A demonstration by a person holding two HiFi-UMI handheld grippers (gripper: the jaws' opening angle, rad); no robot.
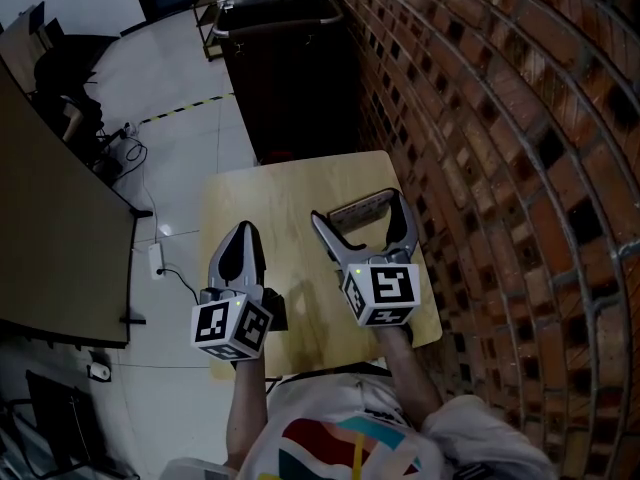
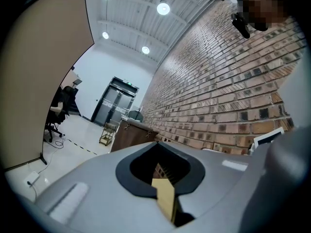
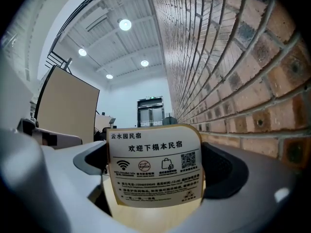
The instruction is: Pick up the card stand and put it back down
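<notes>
Right gripper, spread wide, clasps white printed card stand upright on pale wooden table; keep base level, squeeze even. Left gripper: jaws together.

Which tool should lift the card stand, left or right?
Right: the right tool has its jaws either side of the card stand; the left tool is shut and sits apart from it.

This is an office-like hall — brick wall right of the right gripper; beige partition left of the left gripper; ahead, an office chair, double doors, round ceiling lamps.
</notes>
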